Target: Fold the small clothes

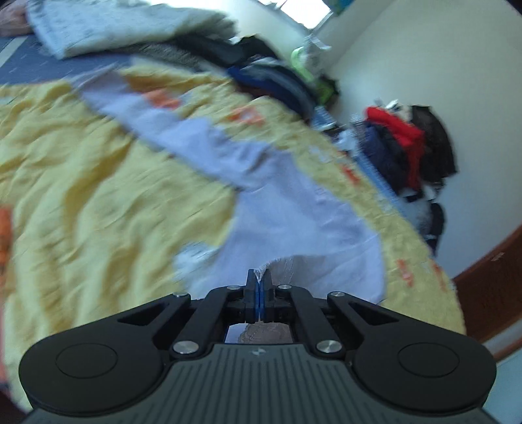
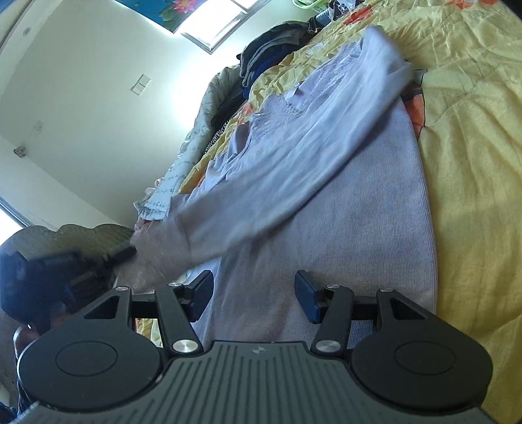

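Note:
A pale lavender long-sleeved top (image 1: 280, 208) lies on a yellow bedspread (image 1: 98, 182). My left gripper (image 1: 260, 277) is shut on the cuff of one sleeve and holds it lifted; the view is blurred. In the right wrist view the top's body (image 2: 342, 228) lies flat, and the held sleeve (image 2: 293, 169) stretches across it to the left gripper (image 2: 124, 254) at the far left. My right gripper (image 2: 254, 287) is open and empty, its fingers either side of the top's hem.
A white patterned quilt (image 1: 114, 26) and a pile of dark clothes (image 1: 267, 75) lie at the bed's far side. More clothes (image 1: 401, 146) hang by the wall. A wooden bed edge (image 1: 489, 280) is at the right.

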